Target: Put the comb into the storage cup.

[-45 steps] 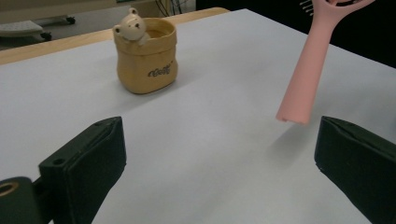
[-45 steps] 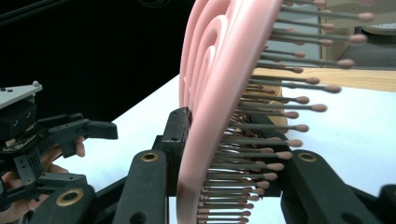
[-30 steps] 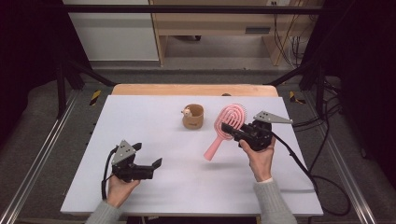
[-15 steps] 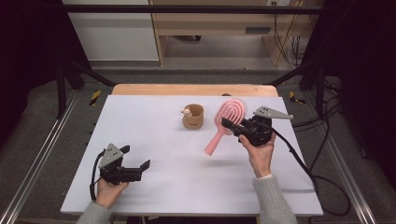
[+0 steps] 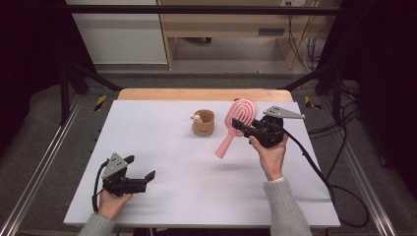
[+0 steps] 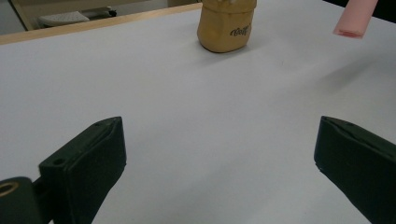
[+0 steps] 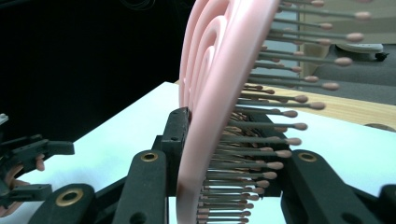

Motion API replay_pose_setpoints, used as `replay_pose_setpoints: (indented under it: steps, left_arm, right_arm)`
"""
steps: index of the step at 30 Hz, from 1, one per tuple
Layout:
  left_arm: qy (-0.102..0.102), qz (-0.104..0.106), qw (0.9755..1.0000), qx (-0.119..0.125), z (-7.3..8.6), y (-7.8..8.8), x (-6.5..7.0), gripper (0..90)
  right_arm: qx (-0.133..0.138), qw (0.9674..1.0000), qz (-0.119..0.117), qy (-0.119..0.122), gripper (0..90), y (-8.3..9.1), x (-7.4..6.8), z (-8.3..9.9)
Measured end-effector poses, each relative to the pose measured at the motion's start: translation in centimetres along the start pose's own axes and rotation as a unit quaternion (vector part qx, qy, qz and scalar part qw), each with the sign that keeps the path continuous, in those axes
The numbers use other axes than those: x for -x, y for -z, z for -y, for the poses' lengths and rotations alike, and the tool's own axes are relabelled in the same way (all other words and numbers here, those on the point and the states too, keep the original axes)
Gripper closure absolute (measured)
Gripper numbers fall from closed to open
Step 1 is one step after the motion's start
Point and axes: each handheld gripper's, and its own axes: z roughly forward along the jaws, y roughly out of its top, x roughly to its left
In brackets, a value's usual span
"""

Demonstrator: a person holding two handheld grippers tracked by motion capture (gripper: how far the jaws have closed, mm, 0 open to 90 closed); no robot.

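Note:
A pink hairbrush [image 5: 235, 129] hangs tilted above the white table, handle end down and to the left. My right gripper [image 5: 241, 125] is shut on its head, one jaw on the flat back and one among the bristles [image 7: 261, 140]. The brush [image 7: 210, 93] rises between the jaws of the right gripper [image 7: 224, 140]. A tan cup [image 5: 203, 124] with a small figure on its rim stands just left of the brush. My left gripper [image 5: 140, 167] rests low near the front left, open and holding nothing. From the left gripper [image 6: 219, 154] I see the cup [image 6: 226, 25] and the handle tip [image 6: 355, 16] farther off.
The white table [image 5: 162, 147] has a wooden strip [image 5: 196, 94] along its far edge. A black cable [image 5: 319, 172] trails from the right gripper over the right side. Dark frame rails and floor surround the table.
My left gripper has shifted left and toward the near edge, sinking a little. The right gripper and the brush have stayed nearly where they were.

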Motion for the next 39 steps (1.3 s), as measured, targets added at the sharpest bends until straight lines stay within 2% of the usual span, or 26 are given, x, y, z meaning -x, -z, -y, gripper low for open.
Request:
replay_pose_setpoints:
  steps: [18,39]
  left_arm:
    - [0.009,0.0,1.0,0.0,0.8,0.5,-1.0,2.3]
    - [0.005,0.003,1.0,-0.003,0.9,0.4,-1.0,2.3]
  right_arm:
    - [0.001,0.9997,0.021,0.015,63.8,-1.4,-0.1,-2.3]
    - [0.004,0.9986,0.043,0.031,63.7,-3.2,-0.2,-4.5]
